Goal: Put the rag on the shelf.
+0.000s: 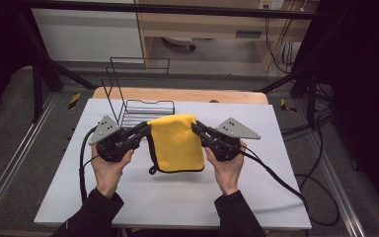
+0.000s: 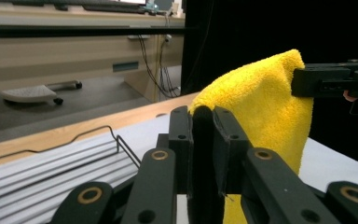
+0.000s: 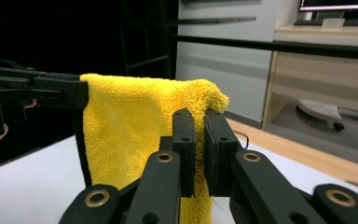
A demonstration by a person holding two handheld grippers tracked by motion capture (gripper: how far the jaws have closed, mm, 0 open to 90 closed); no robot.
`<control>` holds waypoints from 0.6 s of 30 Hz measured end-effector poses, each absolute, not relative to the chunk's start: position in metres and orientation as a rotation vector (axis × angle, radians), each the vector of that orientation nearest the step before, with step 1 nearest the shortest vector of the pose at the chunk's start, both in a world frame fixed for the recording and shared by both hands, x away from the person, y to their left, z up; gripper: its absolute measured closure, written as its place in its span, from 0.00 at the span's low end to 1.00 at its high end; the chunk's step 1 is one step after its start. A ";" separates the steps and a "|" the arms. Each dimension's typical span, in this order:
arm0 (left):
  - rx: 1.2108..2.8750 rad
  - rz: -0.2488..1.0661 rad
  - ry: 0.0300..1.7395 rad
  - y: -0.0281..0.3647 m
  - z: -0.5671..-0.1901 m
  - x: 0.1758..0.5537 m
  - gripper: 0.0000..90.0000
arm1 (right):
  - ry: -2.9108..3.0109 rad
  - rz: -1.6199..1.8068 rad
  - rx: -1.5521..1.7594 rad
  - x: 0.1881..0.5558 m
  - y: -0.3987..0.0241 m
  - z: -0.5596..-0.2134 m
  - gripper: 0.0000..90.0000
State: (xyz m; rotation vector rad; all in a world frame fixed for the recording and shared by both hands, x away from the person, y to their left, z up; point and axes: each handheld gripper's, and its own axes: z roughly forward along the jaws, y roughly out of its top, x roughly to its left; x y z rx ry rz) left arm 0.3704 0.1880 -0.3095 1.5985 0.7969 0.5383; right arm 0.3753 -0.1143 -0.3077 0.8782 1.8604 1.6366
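Observation:
A yellow cloth (image 1: 177,143) with a dark edge hangs over the middle of the white table, stretched between both grippers and lifted at its top corners. My left gripper (image 1: 147,128) is shut on the cloth's upper left corner. My right gripper (image 1: 195,126) is shut on the upper right corner. In the left gripper view the black jaws (image 2: 203,116) pinch the yellow cloth (image 2: 265,102), and the other gripper (image 2: 331,79) clamps its far corner. In the right gripper view the jaws (image 3: 199,116) squeeze the cloth (image 3: 130,126), with the other gripper (image 3: 42,91) at its far corner.
A black wire rack (image 1: 140,94) stands on the table just behind the cloth, toward the left. The white table top (image 1: 177,197) lies on a wooden board (image 1: 177,94). Cables (image 1: 286,182) trail from both grippers. A dark frame surrounds the table.

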 end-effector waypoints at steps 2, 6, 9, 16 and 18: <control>1.586 0.549 0.795 0.190 -0.305 0.371 0.88 | 1.848 1.647 0.870 0.375 -0.112 -0.304 0.94; 1.559 0.564 0.795 0.194 -0.297 0.373 0.88 | 1.829 1.654 0.857 0.376 -0.108 -0.298 0.94; 1.545 0.573 0.794 0.198 -0.292 0.374 0.87 | 1.809 1.665 0.838 0.376 -0.102 -0.292 0.94; 1.513 0.606 0.796 0.206 -0.280 0.377 0.88 | 1.778 1.684 0.826 0.380 -0.092 -0.280 0.94; 1.505 0.613 0.798 0.208 -0.276 0.378 0.88 | 1.774 1.687 0.823 0.380 -0.091 -0.278 0.94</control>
